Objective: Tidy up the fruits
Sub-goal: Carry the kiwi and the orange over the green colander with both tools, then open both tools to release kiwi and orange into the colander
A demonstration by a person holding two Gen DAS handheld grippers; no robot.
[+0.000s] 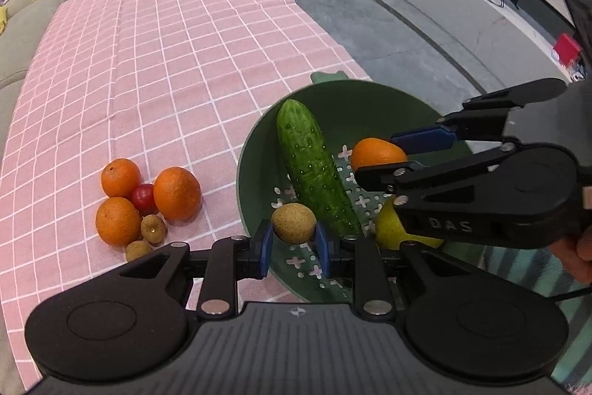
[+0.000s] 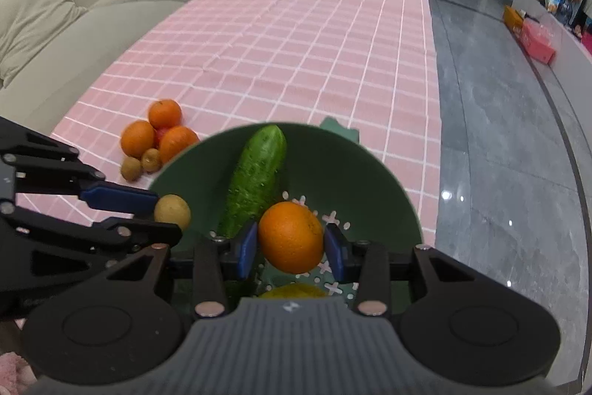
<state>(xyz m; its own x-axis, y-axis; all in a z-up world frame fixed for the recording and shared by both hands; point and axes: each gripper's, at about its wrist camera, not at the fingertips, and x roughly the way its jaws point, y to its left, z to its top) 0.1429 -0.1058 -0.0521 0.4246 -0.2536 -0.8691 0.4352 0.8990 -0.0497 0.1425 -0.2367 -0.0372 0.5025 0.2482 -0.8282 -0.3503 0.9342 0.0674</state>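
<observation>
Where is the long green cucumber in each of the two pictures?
Left wrist view: the cucumber lies right of centre, inside the green bowl, slanting down to the right.
Right wrist view: the cucumber is near the centre, in the bowl's left half.
Shared landmark: the pile of oranges on the pink cloth.

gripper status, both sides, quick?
Left gripper: shut on a small brown fruit, over the green bowl.
Right gripper: shut on an orange.

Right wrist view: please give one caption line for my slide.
Right gripper holds an orange over the green bowl beside a cucumber.
</observation>
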